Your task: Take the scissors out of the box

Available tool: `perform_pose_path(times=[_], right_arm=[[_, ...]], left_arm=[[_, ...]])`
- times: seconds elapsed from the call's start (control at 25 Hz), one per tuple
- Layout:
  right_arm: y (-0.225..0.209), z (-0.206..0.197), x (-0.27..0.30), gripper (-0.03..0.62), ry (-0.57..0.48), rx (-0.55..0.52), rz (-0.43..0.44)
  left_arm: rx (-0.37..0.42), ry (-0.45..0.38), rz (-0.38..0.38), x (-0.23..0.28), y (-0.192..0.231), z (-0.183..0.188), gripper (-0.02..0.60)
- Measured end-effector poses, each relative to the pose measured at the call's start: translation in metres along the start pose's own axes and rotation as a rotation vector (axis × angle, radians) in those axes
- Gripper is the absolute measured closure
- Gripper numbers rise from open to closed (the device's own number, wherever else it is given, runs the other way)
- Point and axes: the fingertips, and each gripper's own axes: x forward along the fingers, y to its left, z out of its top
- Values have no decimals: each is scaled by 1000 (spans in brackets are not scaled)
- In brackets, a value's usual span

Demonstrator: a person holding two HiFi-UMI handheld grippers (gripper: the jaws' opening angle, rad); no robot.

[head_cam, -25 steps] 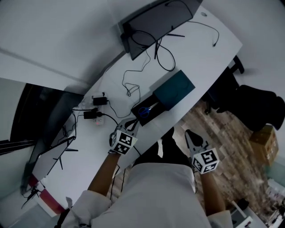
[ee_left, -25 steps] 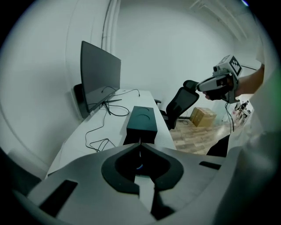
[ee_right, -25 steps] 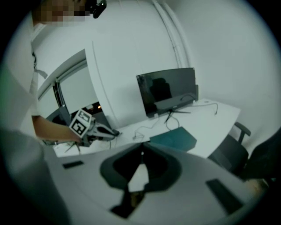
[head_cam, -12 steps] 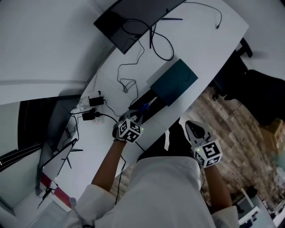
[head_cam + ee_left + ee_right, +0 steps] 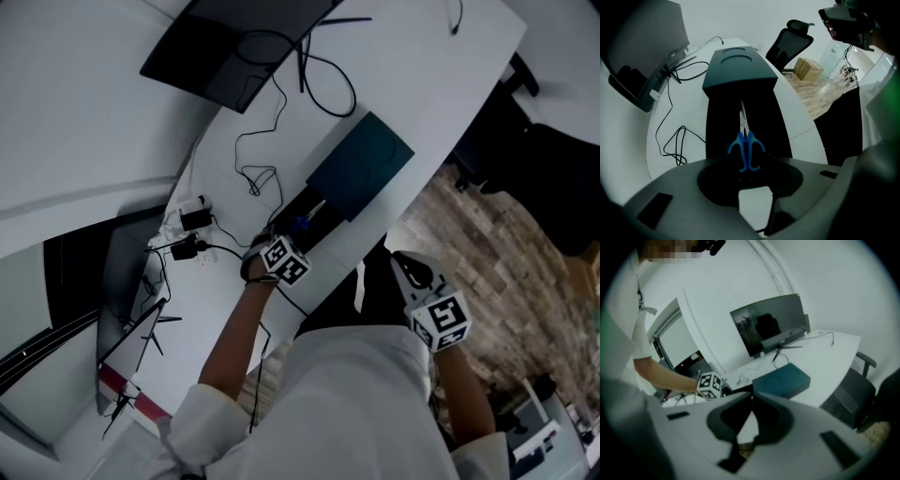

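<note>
Blue-handled scissors (image 5: 746,150) lie in the black tray of the box (image 5: 717,136), blades pointing toward the dark teal lid (image 5: 361,167) that covers the tray's far part. In the head view the handles (image 5: 300,225) show just beyond my left gripper (image 5: 291,242). It points straight down over the tray's near end. My left gripper (image 5: 749,161) is open: its jaws have just been opening, and the handles show in the gap between them, untouched. My right gripper (image 5: 401,262) hangs off the table's edge over the floor, tips together on nothing (image 5: 751,397).
A dark monitor (image 5: 234,56) stands at the table's back, with black cables (image 5: 253,173) trailing to plugs (image 5: 192,234) left of the box. The table's front edge (image 5: 375,230) runs just right of the box. An office chair (image 5: 790,42) stands beyond the table.
My left gripper has come down and forward from the table's front edge to the open end of the tray, over the scissors. The right gripper has sunk a little beside the table.
</note>
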Motion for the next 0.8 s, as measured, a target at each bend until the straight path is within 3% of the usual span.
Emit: perform_pose_path(times=[0.36,0.8], right_arm=[[-14,2,1,560,7,39,-2],[-31,8,1,560,-13,28,8]], left_arm=[[-6,118,-38,25,1,-8,437],[-49,146,-81,20,-5,-7,478]])
